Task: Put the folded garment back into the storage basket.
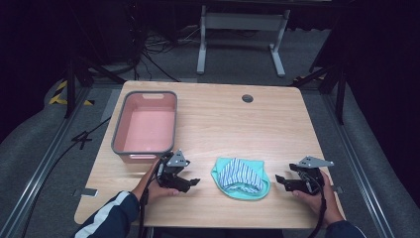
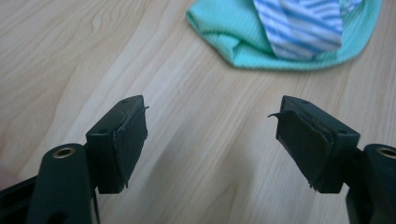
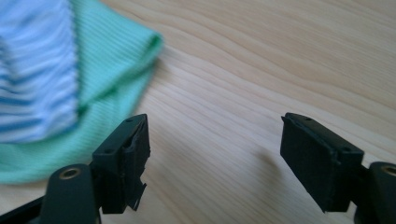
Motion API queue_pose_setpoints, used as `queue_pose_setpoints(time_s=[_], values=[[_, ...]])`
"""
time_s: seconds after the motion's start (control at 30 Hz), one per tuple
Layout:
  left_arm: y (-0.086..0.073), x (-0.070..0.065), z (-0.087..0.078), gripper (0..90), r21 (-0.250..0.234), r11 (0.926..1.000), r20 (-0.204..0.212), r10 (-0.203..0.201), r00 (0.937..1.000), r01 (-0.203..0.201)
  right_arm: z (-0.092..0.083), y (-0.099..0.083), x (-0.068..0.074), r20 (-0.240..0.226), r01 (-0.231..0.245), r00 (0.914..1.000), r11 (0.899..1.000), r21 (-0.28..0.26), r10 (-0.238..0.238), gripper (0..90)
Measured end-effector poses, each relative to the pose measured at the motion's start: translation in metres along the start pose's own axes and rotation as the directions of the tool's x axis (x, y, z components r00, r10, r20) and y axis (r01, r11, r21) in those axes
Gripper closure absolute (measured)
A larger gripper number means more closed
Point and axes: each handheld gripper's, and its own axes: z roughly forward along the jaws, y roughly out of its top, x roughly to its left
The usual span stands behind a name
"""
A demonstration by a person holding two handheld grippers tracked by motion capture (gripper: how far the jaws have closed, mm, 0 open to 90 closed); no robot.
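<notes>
Folded green-and-striped cloth (image 1: 241, 178) is lying on the tabletop (image 1: 223, 124) between left gripper (image 1: 190, 182) and right gripper (image 1: 280, 180); both are hovering with fingers released, grasping nothing.

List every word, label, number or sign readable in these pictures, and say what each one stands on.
There is no readable text.
The striped and green cloth, the pink bin and the wooden table bear no lettering.
The left gripper and right gripper show no legible marking.
The yellow and black hazard stripes on the floor are a pattern, not words.
</notes>
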Motion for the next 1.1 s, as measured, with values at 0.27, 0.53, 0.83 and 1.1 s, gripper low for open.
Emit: queue_pose_setpoints(time_s=[0.27,0.53,0.83,1.1], values=[[0.033,-0.003,0.029,25.8,0.001,0.9999,-0.002,-0.016,0.9999,0.016,0.003,0.017,0.029,-0.042,0.038,0.9983,0.999,-0.017,-0.039,30.5],[0.05,-0.01,0.059,25.4,0.021,0.9996,0.03,-0.019,0.9994,0.019,0.021,0.027,0.048,-0.052,0.069,0.9963,0.998,0.014,-0.068,30.9],[0.047,-0.011,0.075,22.8,0.052,0.9986,-0.005,0.004,1.0,-0.004,0.037,0.025,0.058,-0.039,0.091,0.9953,0.993,0.07,-0.088,28.0],[0.046,-0.016,0.076,22.2,0.045,0.9988,-0.033,0.018,0.9993,-0.017,0.038,0.024,0.057,-0.051,0.062,0.997,0.996,0.07,-0.058,30.6]])
